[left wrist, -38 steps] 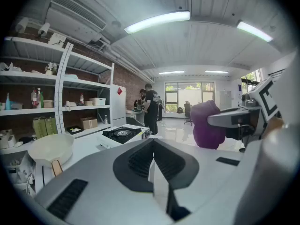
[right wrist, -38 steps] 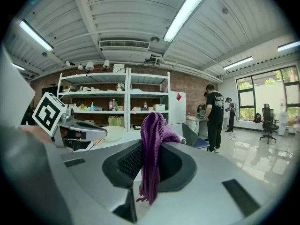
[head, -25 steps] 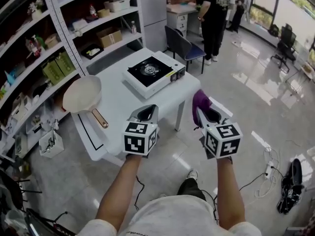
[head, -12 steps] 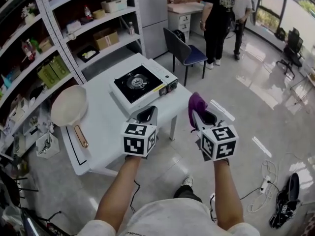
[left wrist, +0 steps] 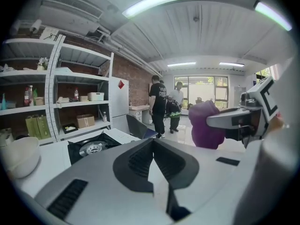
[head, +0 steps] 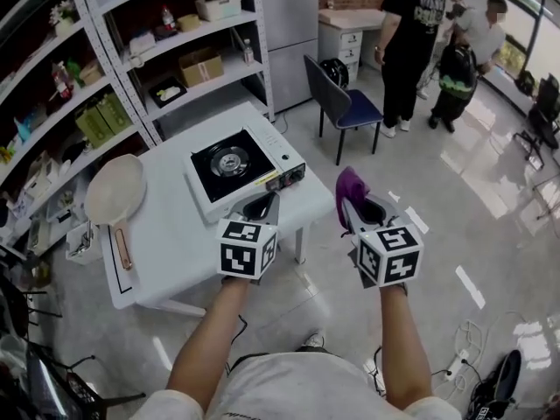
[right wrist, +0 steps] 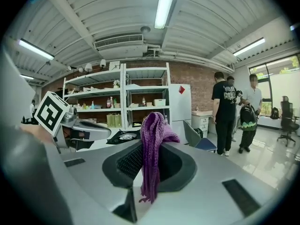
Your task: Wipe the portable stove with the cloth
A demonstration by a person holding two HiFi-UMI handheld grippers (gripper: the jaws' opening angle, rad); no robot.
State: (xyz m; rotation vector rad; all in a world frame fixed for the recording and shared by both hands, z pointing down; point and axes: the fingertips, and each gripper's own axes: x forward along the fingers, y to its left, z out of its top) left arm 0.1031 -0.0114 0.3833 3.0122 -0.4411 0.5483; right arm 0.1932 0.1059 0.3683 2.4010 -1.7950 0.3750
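The portable stove (head: 242,168), white with a black top and a round burner, sits on the white table (head: 166,234) ahead of me; it also shows in the left gripper view as the stove (left wrist: 91,147). My right gripper (head: 350,201) is shut on a purple knitted cloth (head: 349,185), held in the air right of the table's corner. The cloth (right wrist: 153,144) hangs between the jaws in the right gripper view. My left gripper (head: 259,206) hovers at the table's near edge, just short of the stove, shut with nothing in it.
A cream pan (head: 114,195) with a wooden handle lies on the table's left part. Shelving (head: 105,77) with boxes stands behind the table. A blue chair (head: 341,108) and two standing people (head: 420,42) are beyond it. Cables lie on the floor at the right.
The view has shifted: the table and stove now sit further left and lower relative to my grippers. Both grippers keep their pose, the cloth still held. The people behind have moved.
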